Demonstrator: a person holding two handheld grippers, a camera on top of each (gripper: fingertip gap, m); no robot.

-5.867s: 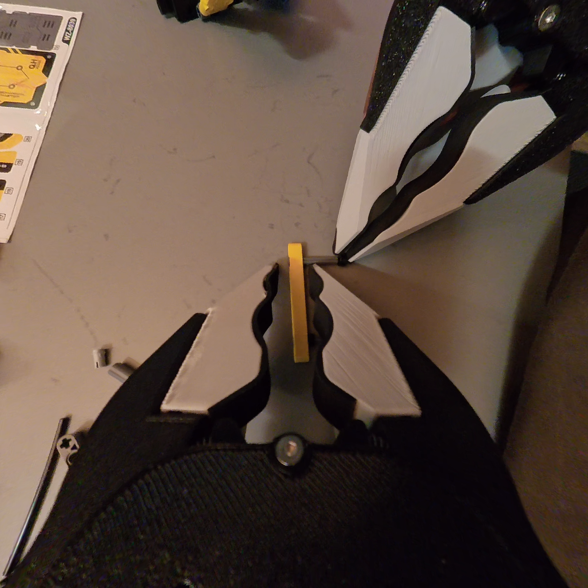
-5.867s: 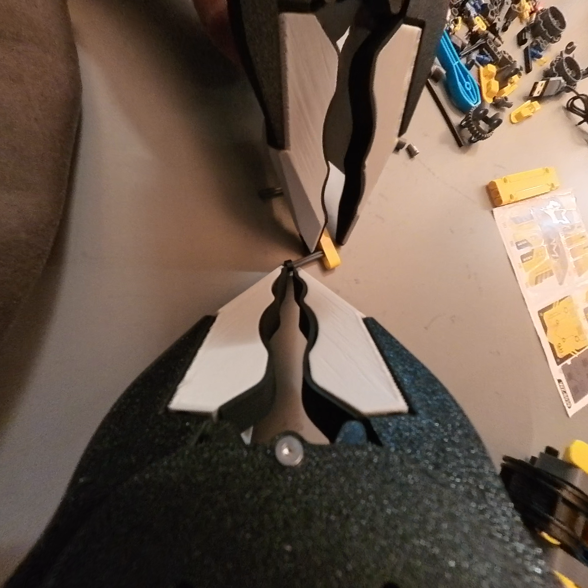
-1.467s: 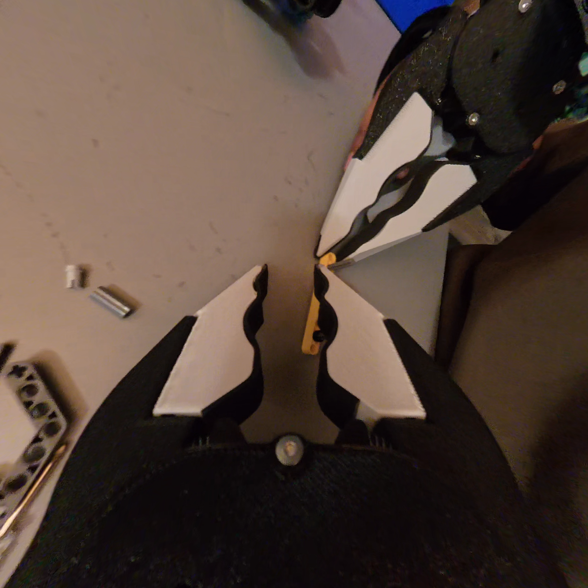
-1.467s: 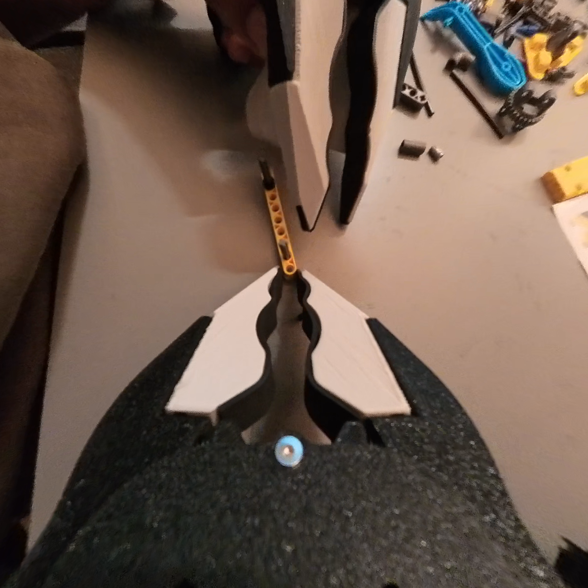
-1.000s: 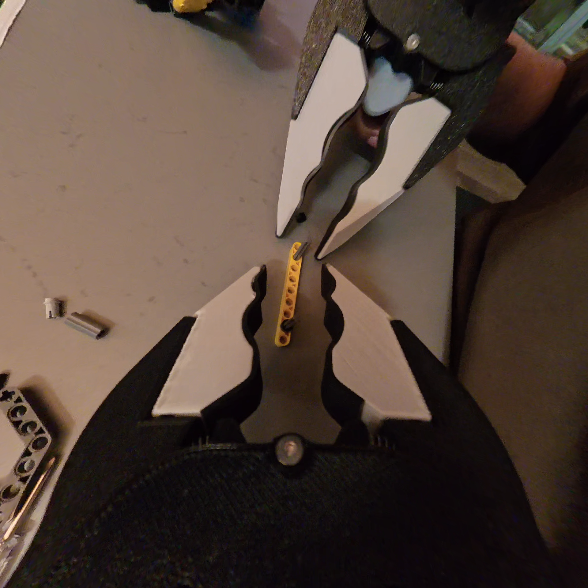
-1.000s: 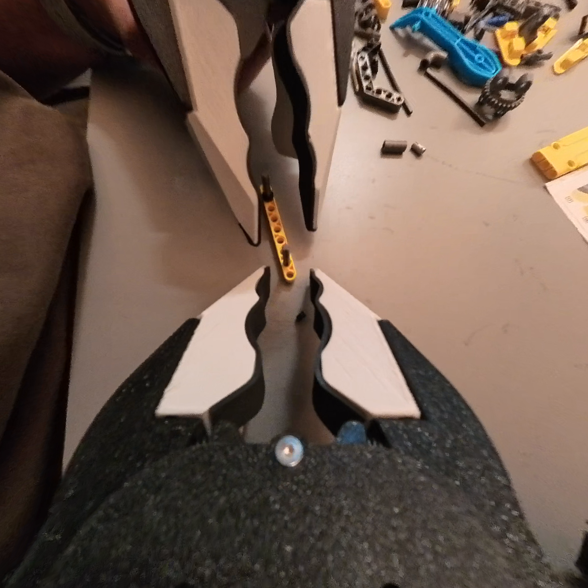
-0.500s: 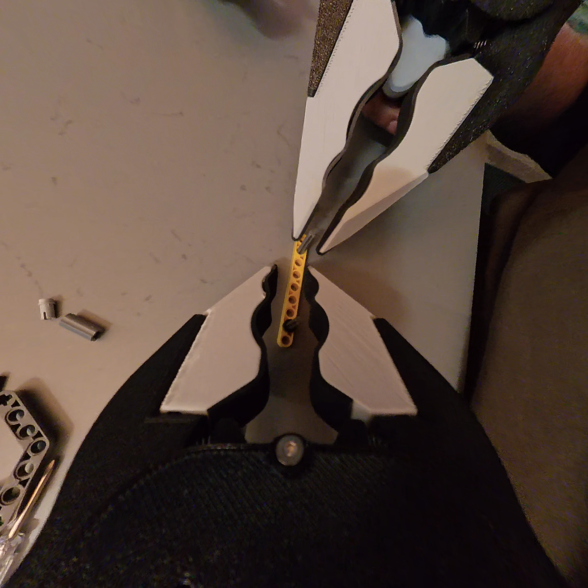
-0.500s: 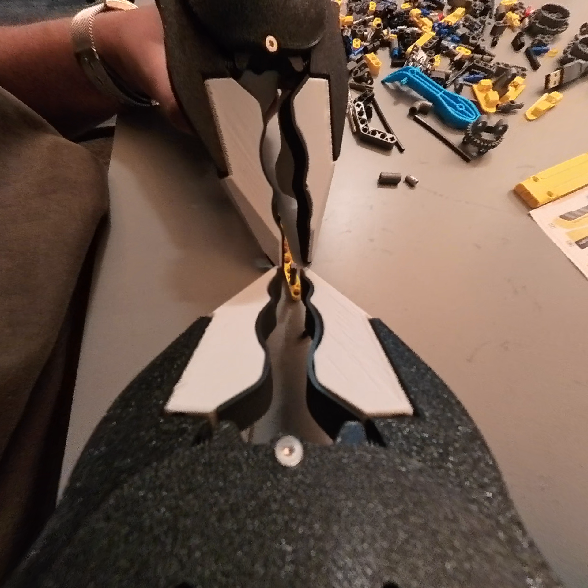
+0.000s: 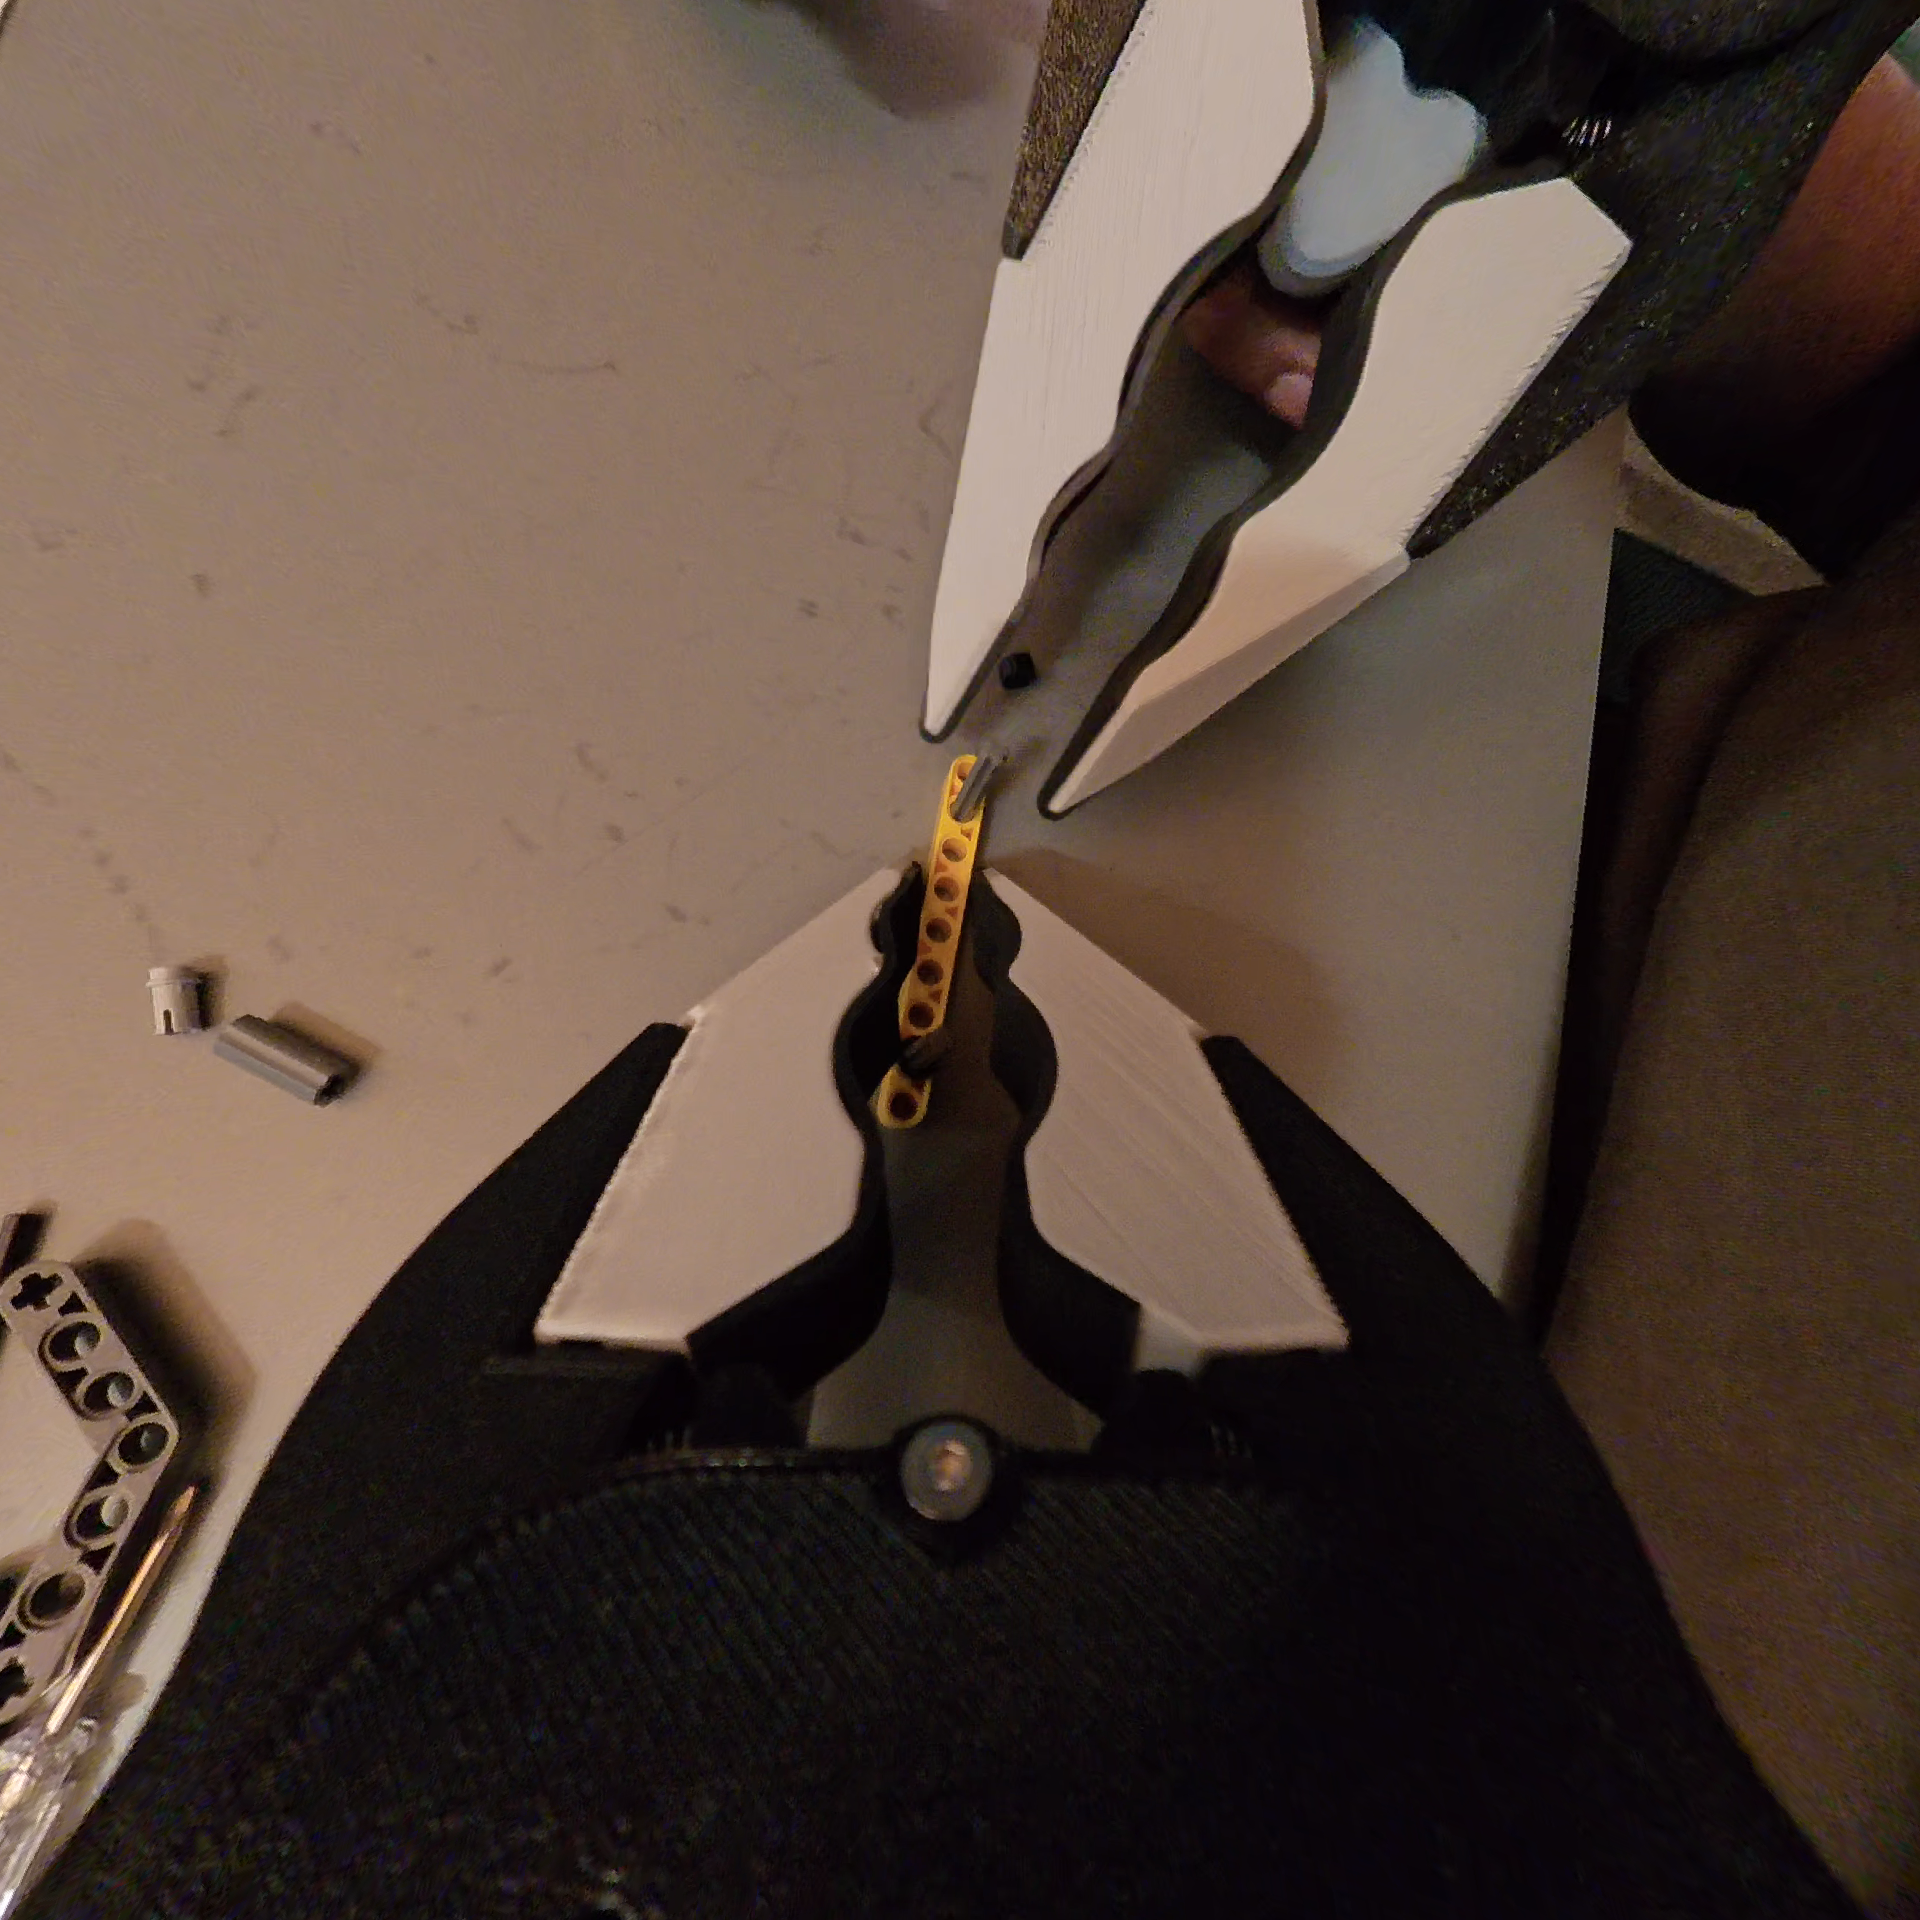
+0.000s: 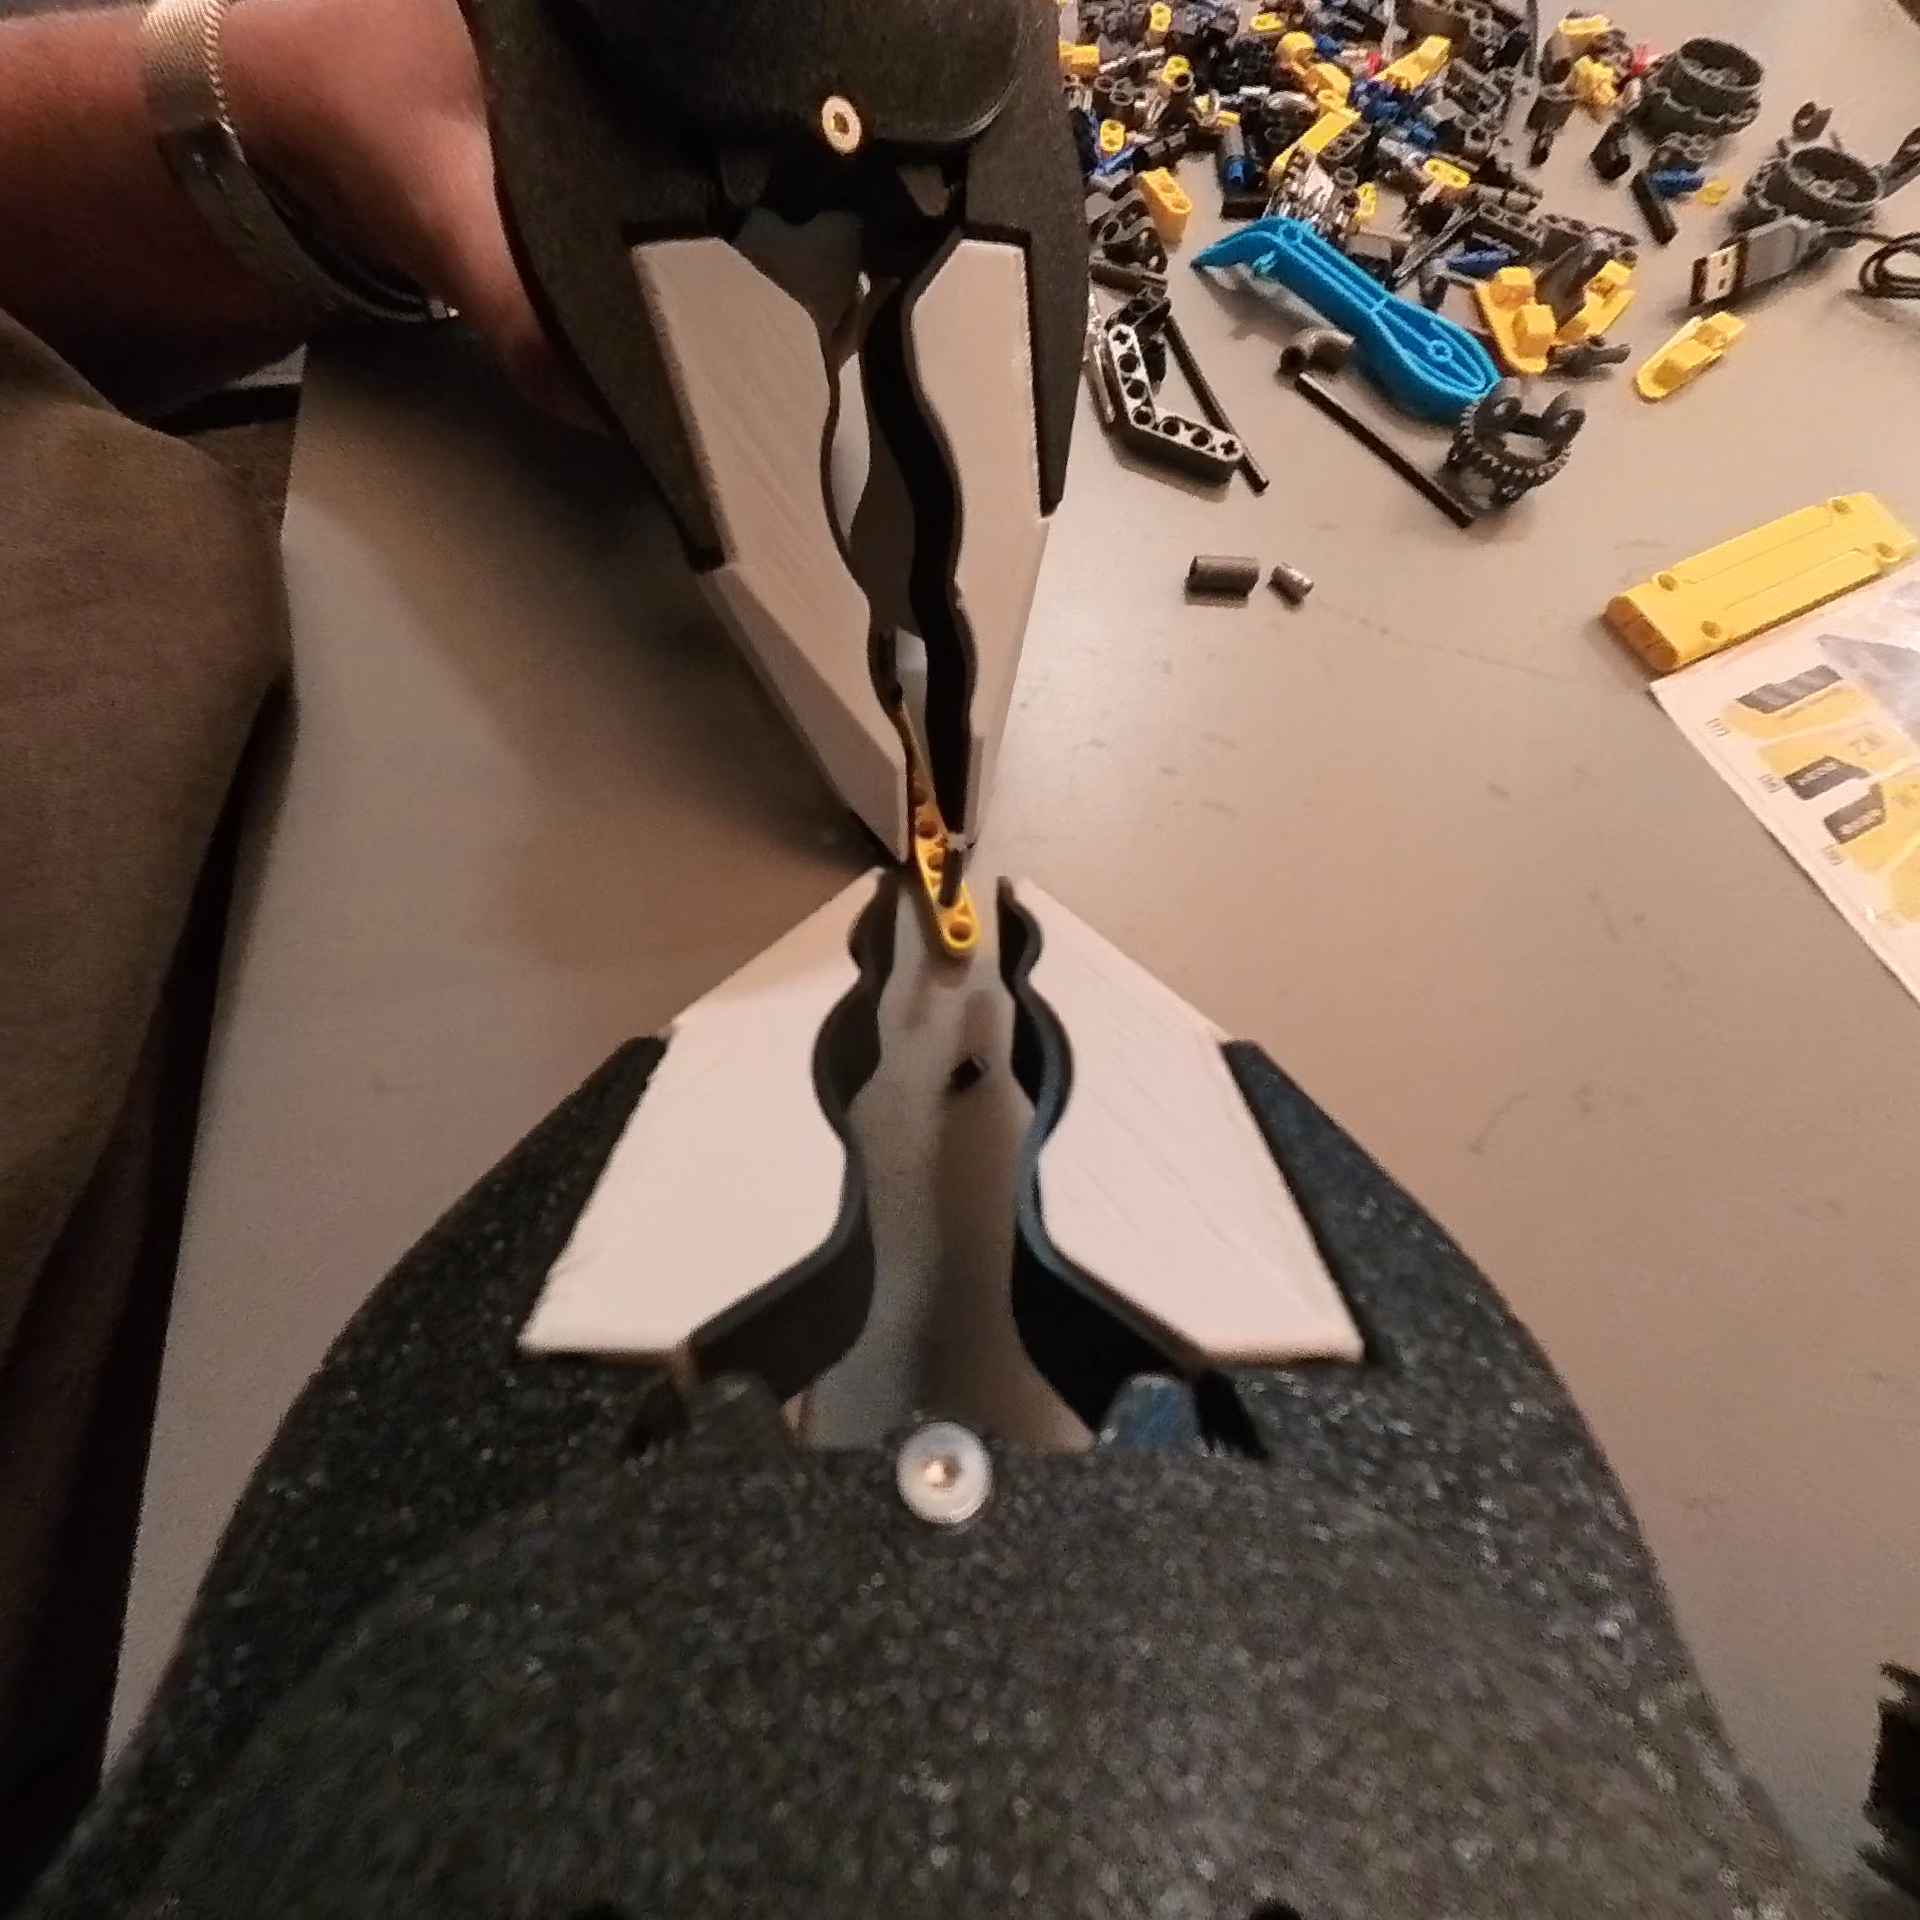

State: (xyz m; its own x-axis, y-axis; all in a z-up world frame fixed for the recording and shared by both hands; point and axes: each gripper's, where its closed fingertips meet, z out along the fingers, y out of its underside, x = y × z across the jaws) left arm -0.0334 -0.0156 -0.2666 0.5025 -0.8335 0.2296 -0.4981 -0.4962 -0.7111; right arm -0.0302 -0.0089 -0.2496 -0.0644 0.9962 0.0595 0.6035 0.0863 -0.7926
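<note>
A thin yellow beam with holes (image 9: 940, 914) is clamped between the fingers of my left gripper (image 9: 948, 878), which is shut on it just above the grey table (image 9: 468, 520). A grey pin (image 9: 979, 781) sticks out of the beam's far end and a dark pin (image 9: 921, 1058) sits near its near end. My right gripper (image 9: 992, 767) faces it with jaws slightly apart around the beam's far end. In the right wrist view my right gripper (image 10: 942, 885) is open, the beam's tip (image 10: 954, 923) lies between its fingertips, and the left gripper (image 10: 932, 831) holds the beam. A small black pin (image 10: 966, 1075) lies on the table between the right fingers.
A pile of loose bricks (image 10: 1403, 156), a blue piece (image 10: 1351, 301), a yellow panel (image 10: 1766, 592) and a printed sheet (image 10: 1829, 769) lie at the far right. A grey sleeve (image 9: 275, 1060) and a dark angled beam (image 9: 94, 1434) lie left. The table edge meets brown cloth (image 9: 1766, 1143). The grippers are tip to tip, or close to it. My right gripper's tips are some 4 cm from the small black pin (image 10: 966, 1075). It is also in sight in the left wrist view (image 9: 1018, 672).
The left gripper has closed on the yellow beam and stays shut on it. The right gripper, shut on the beam's far end half a second ago, has opened a little.
</note>
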